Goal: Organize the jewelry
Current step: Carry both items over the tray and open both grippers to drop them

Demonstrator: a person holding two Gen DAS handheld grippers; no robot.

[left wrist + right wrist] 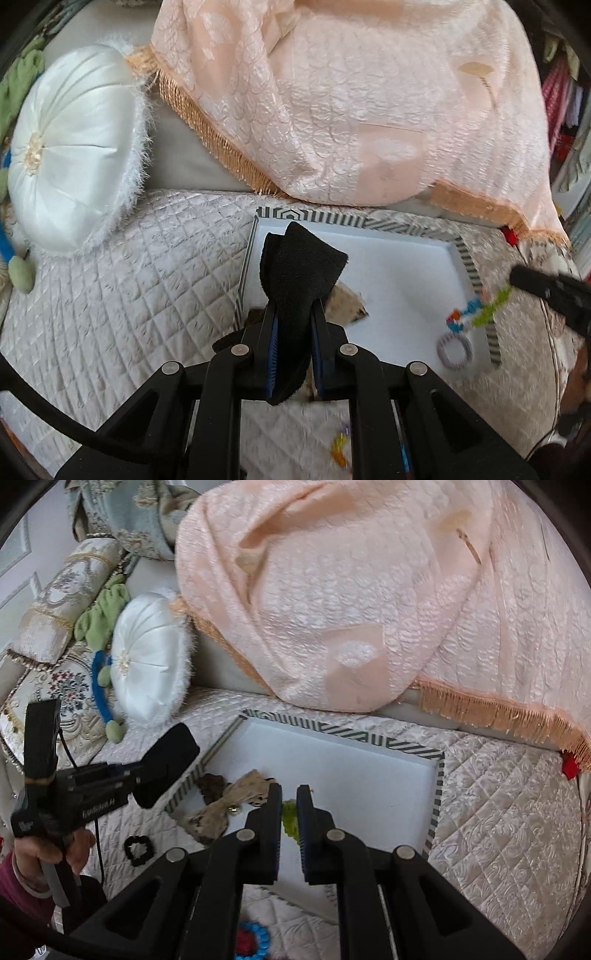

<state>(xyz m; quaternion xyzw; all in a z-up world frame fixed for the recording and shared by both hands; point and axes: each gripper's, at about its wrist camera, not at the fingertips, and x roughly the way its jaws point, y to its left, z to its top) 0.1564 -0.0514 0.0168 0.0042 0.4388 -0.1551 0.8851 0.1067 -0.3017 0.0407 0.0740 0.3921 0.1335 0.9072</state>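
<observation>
- The left gripper point(293, 314) sits at the lower centre of the left wrist view, its jaws clamped on a black fabric piece point(301, 266) that sticks up past the fingertips and hangs down below them.
- In the right wrist view the same left gripper point(168, 766) shows at the left of the frame, held by a hand point(55, 849) in a dark red sleeve.
- The right gripper point(290, 801) has its jaws drawn nearly together on a green beaded strand point(290, 818) pinched between the pads, over the tray.
- In the left wrist view that strand point(493, 304) hangs from the right gripper's tip at the right edge, with orange, blue and white beads below it.
- A white tray point(369, 775) with a striped rim lies in mid-frame; a beige lace bow point(225, 805) rests in its lower left corner.
- A grey ring point(455, 348) lies at the tray's lower right in the left wrist view.
- A black scrunchie point(138, 849) lies on the quilt left of the tray; a blue beaded ring point(255, 939) lies at the bottom edge.
- The surface is a pale quilted bedspread point(498, 830); a peach fringed cover point(351, 590) fills the upper frame, and a round white cushion point(147, 664) sits at the left.
</observation>
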